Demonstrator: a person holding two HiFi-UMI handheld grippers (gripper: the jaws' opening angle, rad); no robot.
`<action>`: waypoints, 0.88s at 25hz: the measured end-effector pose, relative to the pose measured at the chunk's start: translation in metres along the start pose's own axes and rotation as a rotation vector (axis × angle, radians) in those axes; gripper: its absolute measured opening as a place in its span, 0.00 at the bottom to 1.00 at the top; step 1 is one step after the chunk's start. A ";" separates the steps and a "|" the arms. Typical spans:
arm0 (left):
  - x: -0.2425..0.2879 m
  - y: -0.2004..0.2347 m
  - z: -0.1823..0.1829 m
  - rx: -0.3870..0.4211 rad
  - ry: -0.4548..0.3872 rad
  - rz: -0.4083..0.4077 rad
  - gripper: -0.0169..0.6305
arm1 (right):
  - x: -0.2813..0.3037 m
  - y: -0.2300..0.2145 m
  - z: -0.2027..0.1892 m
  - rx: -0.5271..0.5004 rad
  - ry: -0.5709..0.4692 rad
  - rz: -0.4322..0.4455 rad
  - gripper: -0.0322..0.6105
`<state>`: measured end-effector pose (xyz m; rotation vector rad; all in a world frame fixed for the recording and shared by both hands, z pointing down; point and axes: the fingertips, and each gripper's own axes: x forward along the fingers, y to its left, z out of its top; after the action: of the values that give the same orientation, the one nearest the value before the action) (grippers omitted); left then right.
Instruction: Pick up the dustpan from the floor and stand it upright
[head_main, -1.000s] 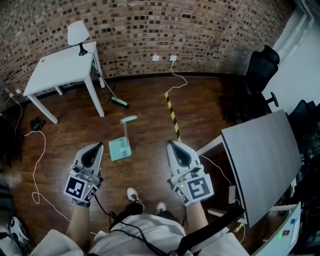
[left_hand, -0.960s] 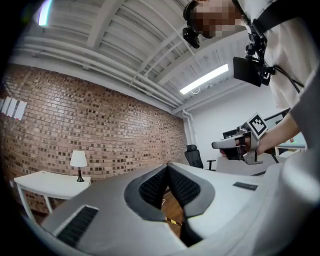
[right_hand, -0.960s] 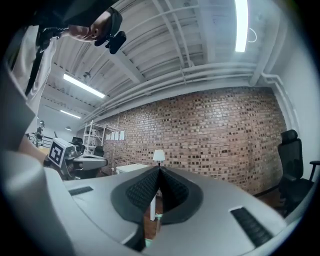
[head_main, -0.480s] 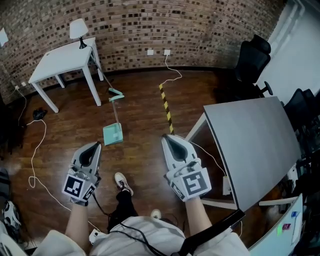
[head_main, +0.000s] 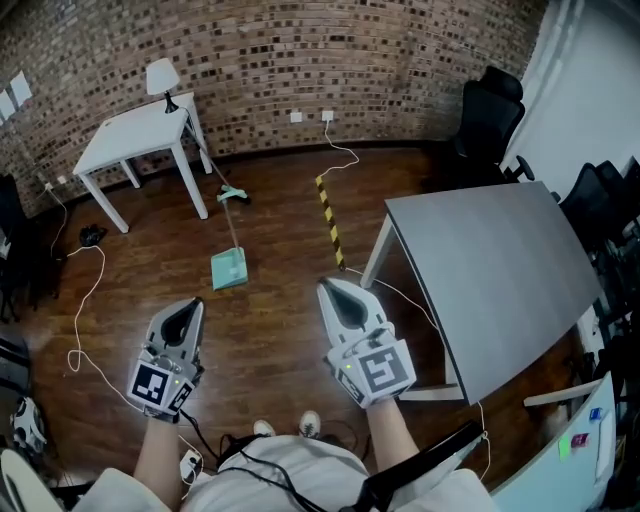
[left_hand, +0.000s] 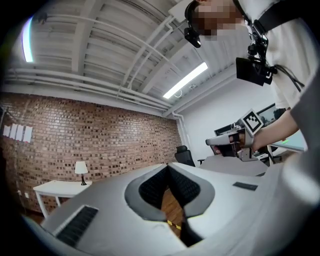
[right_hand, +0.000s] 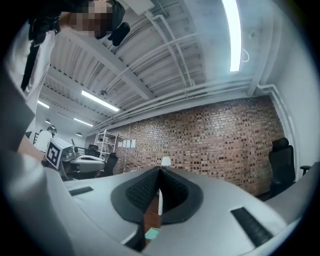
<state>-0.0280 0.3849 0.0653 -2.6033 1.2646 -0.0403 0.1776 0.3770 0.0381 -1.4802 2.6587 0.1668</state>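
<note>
A teal dustpan (head_main: 229, 269) lies flat on the wooden floor, its long handle (head_main: 234, 225) pointing away toward the brick wall. Both grippers hang well short of it, held level over the floor. My left gripper (head_main: 191, 305) is shut and empty, near and slightly left of the pan. My right gripper (head_main: 329, 288) is shut and empty too, off to the pan's right. In the right gripper view the jaws (right_hand: 159, 171) meet, with a teal sliver of the dustpan (right_hand: 153, 232) showing below them. The left gripper (left_hand: 168, 167) shows closed pads with nothing between.
A white table (head_main: 120, 141) with a lamp (head_main: 163, 78) stands at the back left; a broom's teal head (head_main: 233, 193) rests beside it. A grey table (head_main: 490, 265) fills the right. Black chairs (head_main: 490, 112), a striped floor tape (head_main: 330, 222) and white cables (head_main: 85, 300) lie around.
The dustpan now looks smaller and farther ahead of both grippers, and more of the grey table shows. Both grippers stay shut and empty.
</note>
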 end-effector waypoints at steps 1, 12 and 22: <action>-0.003 -0.003 0.002 0.003 0.002 -0.005 0.02 | -0.003 0.004 0.001 0.008 -0.003 -0.001 0.02; -0.037 -0.010 0.017 0.005 -0.014 -0.016 0.02 | -0.020 0.054 -0.010 0.015 0.042 0.023 0.02; -0.042 -0.007 0.022 -0.023 -0.052 -0.022 0.02 | -0.018 0.068 -0.003 -0.022 0.048 0.020 0.02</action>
<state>-0.0453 0.4262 0.0488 -2.6199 1.2258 0.0381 0.1294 0.4271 0.0466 -1.4829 2.7188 0.1644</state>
